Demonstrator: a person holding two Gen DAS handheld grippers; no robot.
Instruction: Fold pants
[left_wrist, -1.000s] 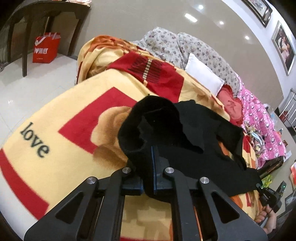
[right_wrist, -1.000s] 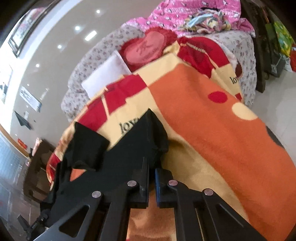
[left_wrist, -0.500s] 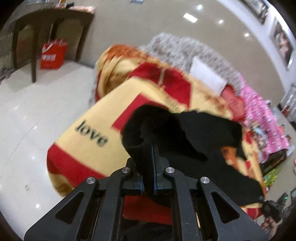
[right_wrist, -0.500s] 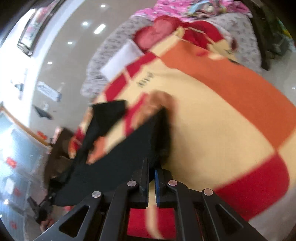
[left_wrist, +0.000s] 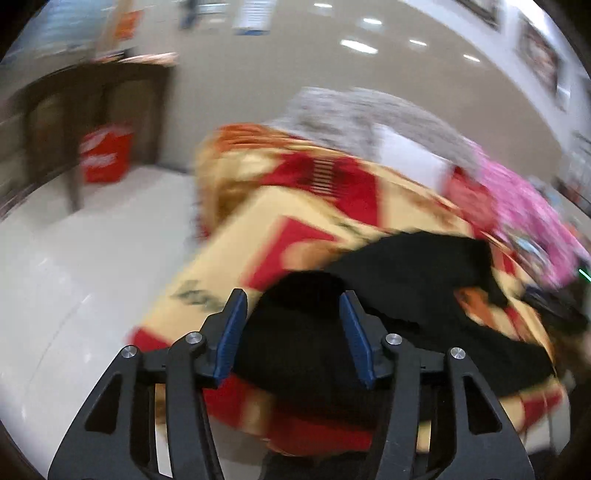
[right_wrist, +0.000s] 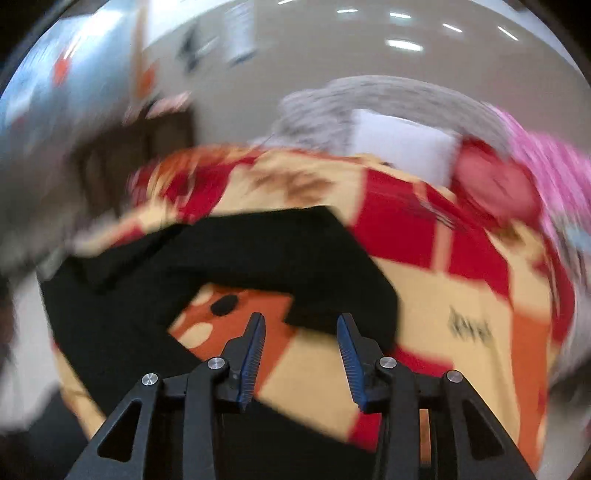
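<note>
The black pants (left_wrist: 413, 280) lie spread on a yellow, red and orange blanket (left_wrist: 280, 214) over a bed. In the right wrist view the pants (right_wrist: 266, 251) form a bent shape with a patch of blanket showing between the legs. My left gripper (left_wrist: 293, 332) is open, its blue pads either side of a bunched end of the pants, not gripping it. My right gripper (right_wrist: 301, 343) is open above the blanket, just short of a pant leg's edge. Both views are motion-blurred.
A white pillow (right_wrist: 402, 147), a grey floral cover (left_wrist: 362, 114) and pink bedding (left_wrist: 532, 218) lie at the bed's far end. A dark wooden table (left_wrist: 96, 107) and a red bag (left_wrist: 105, 155) stand on the pale floor at the left.
Both grippers were shut on the pants and have opened, letting the cloth drop onto the blanket. Both have pulled back and swung, so the bed sits further away.
</note>
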